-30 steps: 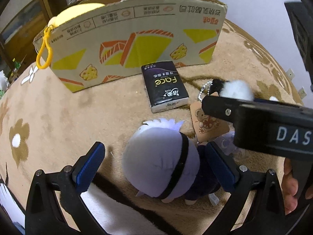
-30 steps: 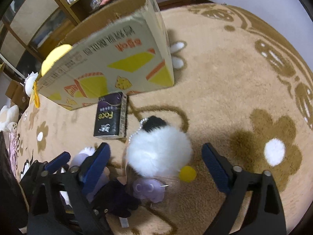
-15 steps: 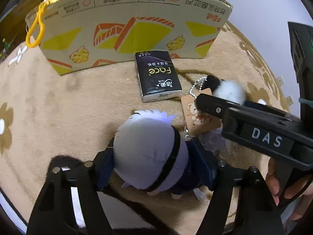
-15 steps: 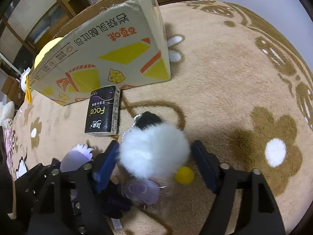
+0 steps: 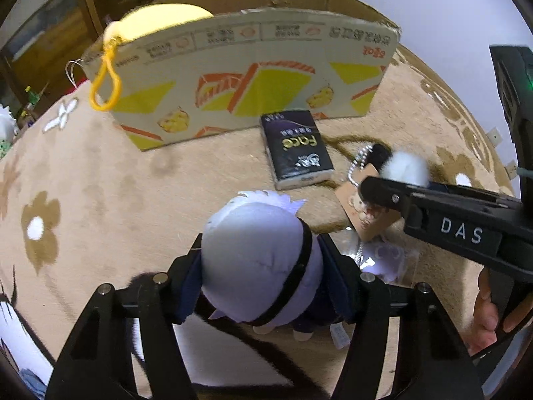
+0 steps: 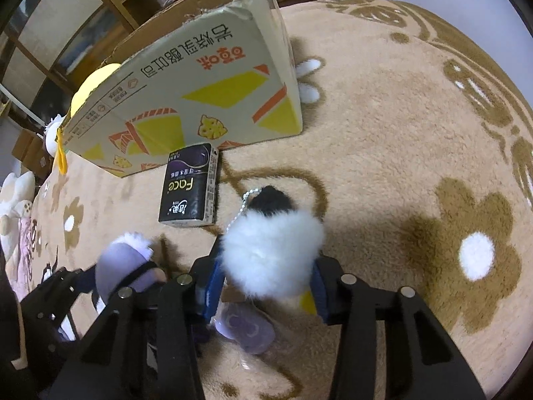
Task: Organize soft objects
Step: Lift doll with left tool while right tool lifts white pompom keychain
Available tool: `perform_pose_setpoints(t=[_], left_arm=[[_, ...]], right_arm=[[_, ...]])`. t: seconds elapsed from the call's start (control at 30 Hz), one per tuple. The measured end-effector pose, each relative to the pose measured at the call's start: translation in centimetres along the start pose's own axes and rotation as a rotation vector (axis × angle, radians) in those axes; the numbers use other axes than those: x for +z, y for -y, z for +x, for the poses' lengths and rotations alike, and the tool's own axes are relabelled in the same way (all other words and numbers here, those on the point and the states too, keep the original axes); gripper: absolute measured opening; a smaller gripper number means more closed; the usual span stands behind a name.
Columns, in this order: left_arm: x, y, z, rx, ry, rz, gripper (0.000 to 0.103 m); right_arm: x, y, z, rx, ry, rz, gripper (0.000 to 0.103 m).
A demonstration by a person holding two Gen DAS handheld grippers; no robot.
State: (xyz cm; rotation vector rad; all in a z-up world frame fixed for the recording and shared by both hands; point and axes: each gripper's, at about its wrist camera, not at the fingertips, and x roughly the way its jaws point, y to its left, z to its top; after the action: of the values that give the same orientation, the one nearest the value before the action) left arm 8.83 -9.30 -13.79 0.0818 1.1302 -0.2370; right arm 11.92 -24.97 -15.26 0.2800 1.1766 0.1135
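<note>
On carpet [image 5: 100, 173] | left tongs [image 5: 263, 266] clamp doll [image 5: 260, 260] | right tongs [image 6: 266, 276] clamp pompom [image 6: 269, 253]

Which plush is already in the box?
The pale yellow round plush, poking above the cardboard box rim. The lavender-haired doll sits in the left gripper, the white fluffy pom-pom plush in the right gripper.

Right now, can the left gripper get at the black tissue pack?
Probably not yet: the left gripper is shut on the purple doll, which fills its jaws. The tissue pack itself lies uncovered ahead.
</note>
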Motion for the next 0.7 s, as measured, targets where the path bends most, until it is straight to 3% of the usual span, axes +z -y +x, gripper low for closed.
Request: perform_pose_setpoints(t=[0.1,0.2,0.33,0.37,0.7], left_arm=[[0.0,-1.0,-0.6,0.015,0.02,-0.018,0.063],[0.2,-1.6,-1.4,0.032,0.053,-0.035,0.063],[0.3,-2.3,-2.8,0.067,0.108,-0.042,0.063],[0.4,-2.4,-3.2,0.078,0.125,-0.042,0.063],[1.5,-3.6,-7.5,0.167,0.346,-0.051,0.063]], right_arm=[[-0.1,-0.1,-0.1,-0.007,0.0,-0.012,0.045],[0.0,-0.3,-0.1,0.01,0.007,-0.016,0.029],[0.0,-1.1,-0.9,0.02,0.04,-0.058,0.022],[0.1,-1.4,-1.2,0.029,0.054,-0.071,0.009],[0.4,-2.8,-5.4,0.103,0.21,-0.121,0.008]])
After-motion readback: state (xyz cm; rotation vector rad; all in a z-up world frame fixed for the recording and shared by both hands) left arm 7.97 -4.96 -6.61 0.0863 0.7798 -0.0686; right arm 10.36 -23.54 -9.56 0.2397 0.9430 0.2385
